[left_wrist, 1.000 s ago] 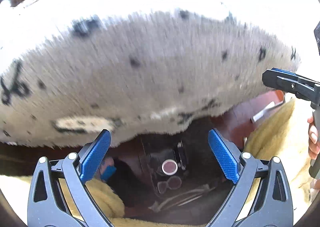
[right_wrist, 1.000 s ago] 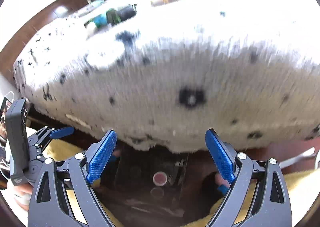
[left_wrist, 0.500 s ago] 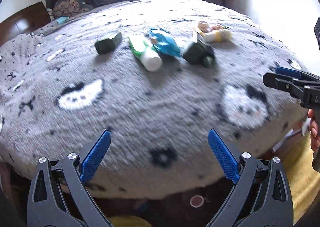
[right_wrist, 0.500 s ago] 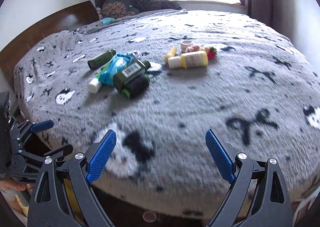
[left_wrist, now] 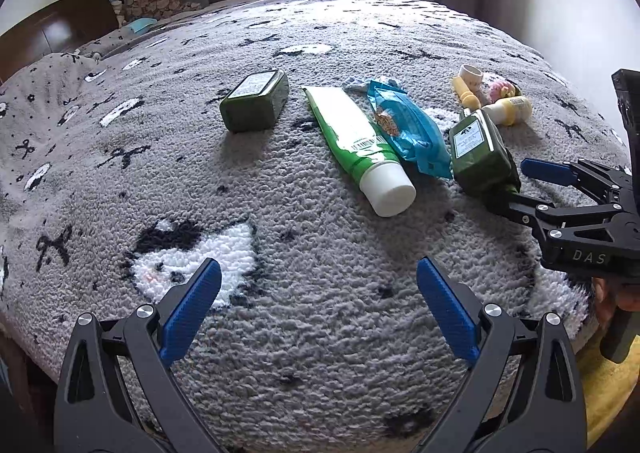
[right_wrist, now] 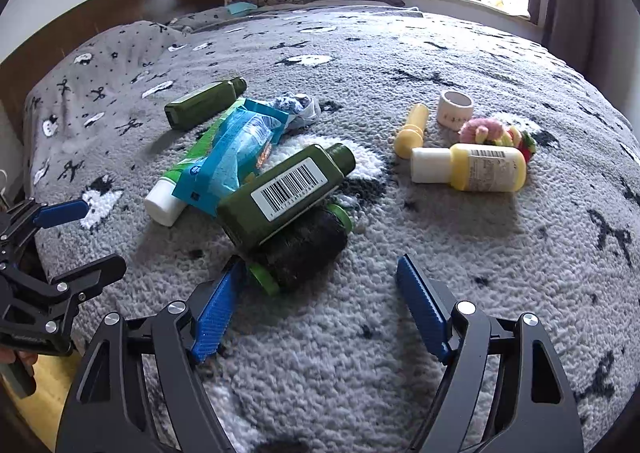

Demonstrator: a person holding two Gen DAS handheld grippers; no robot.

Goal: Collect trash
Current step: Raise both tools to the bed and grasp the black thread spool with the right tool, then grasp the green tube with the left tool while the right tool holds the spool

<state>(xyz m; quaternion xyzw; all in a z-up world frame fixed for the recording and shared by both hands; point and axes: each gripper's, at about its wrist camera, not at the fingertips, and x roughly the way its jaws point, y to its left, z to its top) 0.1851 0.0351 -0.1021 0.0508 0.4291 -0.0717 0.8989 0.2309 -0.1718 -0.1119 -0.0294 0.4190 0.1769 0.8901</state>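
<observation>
Trash lay uncollected on the grey blanket beyond both grippers. The left gripper gaped empty over the near edge; the right gripper was narrowing with nothing between its pads, just near of a dark roller and green bottle. Farther lay a blue wrapper, green tube, second green bottle and, right, a yellow bottle. Everything seemingly remained to gather.

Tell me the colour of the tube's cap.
White; the tube's cap shows best in the left wrist view.
</observation>
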